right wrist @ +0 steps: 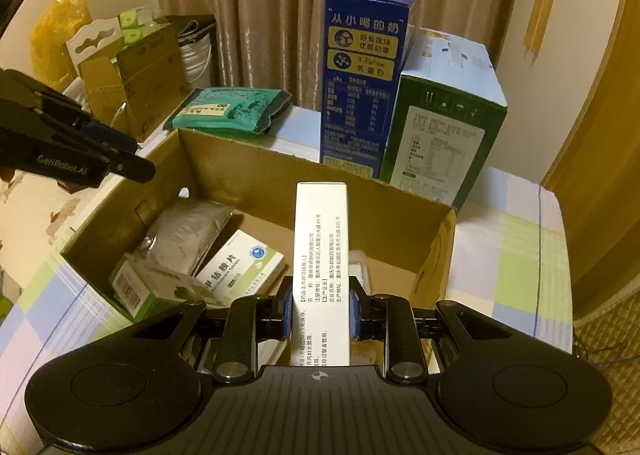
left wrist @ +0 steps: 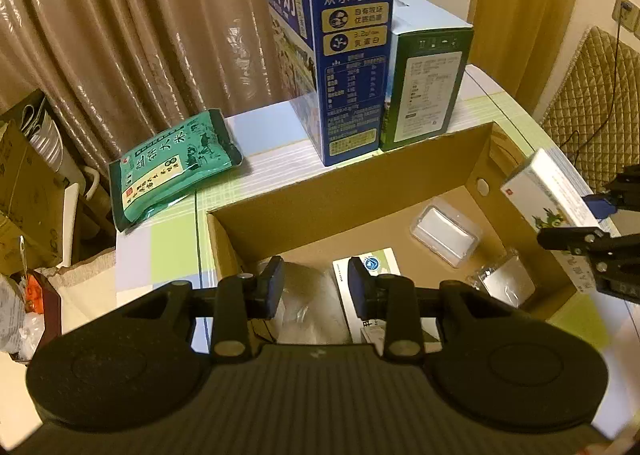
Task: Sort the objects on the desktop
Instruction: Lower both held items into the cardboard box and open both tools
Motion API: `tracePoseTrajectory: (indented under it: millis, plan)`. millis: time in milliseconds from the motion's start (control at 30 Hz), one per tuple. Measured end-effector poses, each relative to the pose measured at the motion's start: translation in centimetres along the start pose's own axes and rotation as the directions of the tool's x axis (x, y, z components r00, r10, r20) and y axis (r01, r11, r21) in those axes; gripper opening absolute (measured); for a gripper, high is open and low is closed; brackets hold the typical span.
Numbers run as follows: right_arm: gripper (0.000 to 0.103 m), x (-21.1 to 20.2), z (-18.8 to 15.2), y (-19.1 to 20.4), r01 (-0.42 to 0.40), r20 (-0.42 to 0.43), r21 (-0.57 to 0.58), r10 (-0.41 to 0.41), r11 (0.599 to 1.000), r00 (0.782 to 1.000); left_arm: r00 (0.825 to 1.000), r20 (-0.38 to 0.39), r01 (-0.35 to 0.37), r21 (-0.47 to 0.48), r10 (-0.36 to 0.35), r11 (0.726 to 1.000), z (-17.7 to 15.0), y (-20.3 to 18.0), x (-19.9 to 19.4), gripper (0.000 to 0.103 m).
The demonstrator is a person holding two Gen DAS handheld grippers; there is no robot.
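An open cardboard box (left wrist: 352, 183) (right wrist: 256, 163) sits on the checked tablecloth. My right gripper (right wrist: 320, 307) is shut on a white medicine box (right wrist: 322, 251) and holds it over the cardboard box's near edge; it shows at the right of the left wrist view (left wrist: 548, 195). My left gripper (left wrist: 316, 287) is open and empty above the cardboard box's left part. Inside lie a green-and-white medicine box (right wrist: 244, 263) (left wrist: 372, 267), a grey pouch (right wrist: 188, 227), a clear plastic case (left wrist: 446, 233) and a foil packet (left wrist: 506, 281).
A green rice bag (left wrist: 176, 163) (right wrist: 232, 111) lies behind the box on the left. A tall blue milk carton (left wrist: 344, 55) (right wrist: 364, 83) and a green-and-white carton (left wrist: 428, 83) (right wrist: 444, 127) stand behind it. Curtains hang at the back. Cardboard clutter (right wrist: 132, 75) sits off the table's left.
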State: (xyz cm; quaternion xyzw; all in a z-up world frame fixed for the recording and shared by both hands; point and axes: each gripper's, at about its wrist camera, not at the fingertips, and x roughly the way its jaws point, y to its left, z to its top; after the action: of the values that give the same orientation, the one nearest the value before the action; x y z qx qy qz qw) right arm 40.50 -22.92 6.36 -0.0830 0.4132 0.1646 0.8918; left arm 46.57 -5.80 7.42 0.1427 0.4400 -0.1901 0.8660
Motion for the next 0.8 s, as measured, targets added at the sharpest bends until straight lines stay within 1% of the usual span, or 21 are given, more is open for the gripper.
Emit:
tracePoseTrajectory:
  millis: [267,367,400,433,500,733,800]
  plan:
    - [0.023,0.4,0.3,0.4,-0.016,0.006,0.025,0.015,1.0,1.0,1.0,0.0,0.016,0.008,-0.016,1.0,-0.9,-0.4,0.0,0.029]
    - [0.024,0.4,0.7,0.5,-0.029,0.045,0.038,0.027,0.999,0.999,1.0,0.002,0.023,0.0,-0.023,1.0,-1.3,-0.3,-0.1,0.029]
    - [0.03,0.4,0.8,0.4,-0.024,0.058,0.048,0.021,0.999,0.998,1.0,0.002,0.024,-0.003,-0.024,1.0,-1.4,-0.2,-0.1,0.029]
    - [0.042,0.3,0.9,0.3,-0.02,0.067,0.06,0.016,0.998,0.998,1.0,0.004,0.023,-0.005,-0.023,1.0,-1.5,-0.1,-0.1,0.029]
    - [0.048,-0.1,0.9,0.0,-0.028,0.097,0.084,0.02,0.996,0.995,1.0,0.005,0.023,-0.006,-0.023,1.0,-1.8,0.0,-0.2,0.029]
    - [0.049,-1.5,0.1,-0.5,-0.011,0.112,0.102,-0.001,0.995,0.994,0.999,0.014,0.029,-0.02,-0.029,0.999,-3.2,0.4,-0.5,0.032]
    - [0.051,-2.3,-0.5,-0.6,-0.002,0.113,0.109,-0.01,0.994,0.993,0.999,0.019,0.032,-0.025,-0.031,0.999,-3.7,0.4,-0.9,0.035]
